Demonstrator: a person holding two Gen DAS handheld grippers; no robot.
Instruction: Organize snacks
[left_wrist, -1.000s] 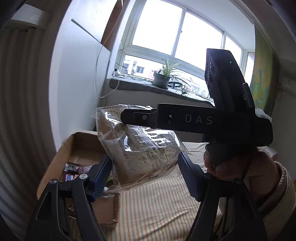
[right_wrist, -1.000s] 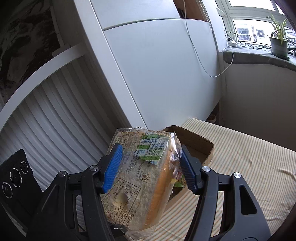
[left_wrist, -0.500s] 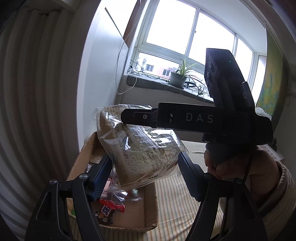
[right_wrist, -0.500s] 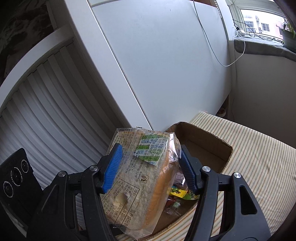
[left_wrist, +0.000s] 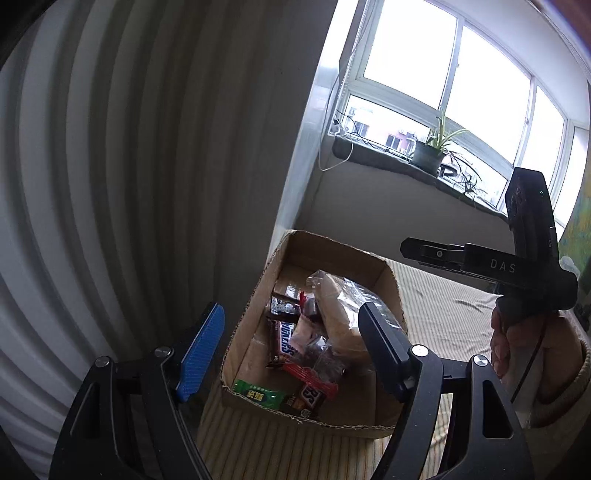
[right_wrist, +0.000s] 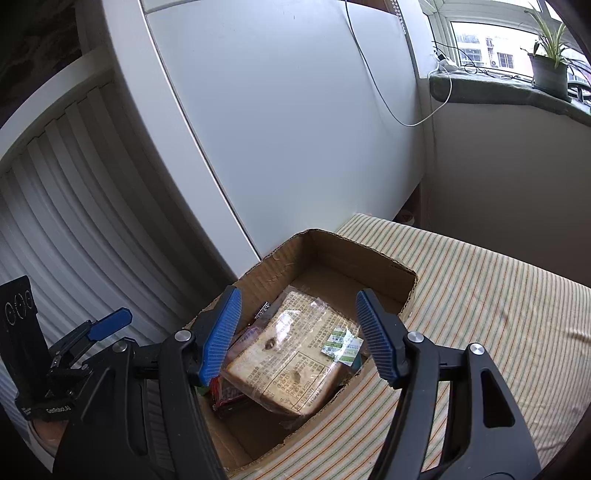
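Observation:
A clear bag of sliced bread (right_wrist: 295, 354) lies tilted in the open cardboard box (right_wrist: 354, 243), on top of other snacks. Above it my right gripper (right_wrist: 299, 332) is opening; its blue pads (right_wrist: 221, 336) stand clear of the bag on both sides. My left gripper (left_wrist: 291, 350) is also opening over the box's near left corner, nothing between its jaws. From there the bread (left_wrist: 340, 310) rests against the box's (left_wrist: 332, 243) right wall. Beside it lie a Snickers bar (left_wrist: 284, 341), a green packet (left_wrist: 258, 397) and red wrappers.
The box sits on a striped cloth surface (right_wrist: 480, 314), tight against a white cabinet (right_wrist: 295, 129) and a slatted white panel (left_wrist: 110, 184). A person's hand (left_wrist: 517, 339) holds the right tool. A windowsill with a potted plant (left_wrist: 428, 155) and a hanging cable runs behind.
The bread bag, held up between both grippers before, now lies in the box. Both sets of jaws have widened off it, and the left gripper has swung left and down.

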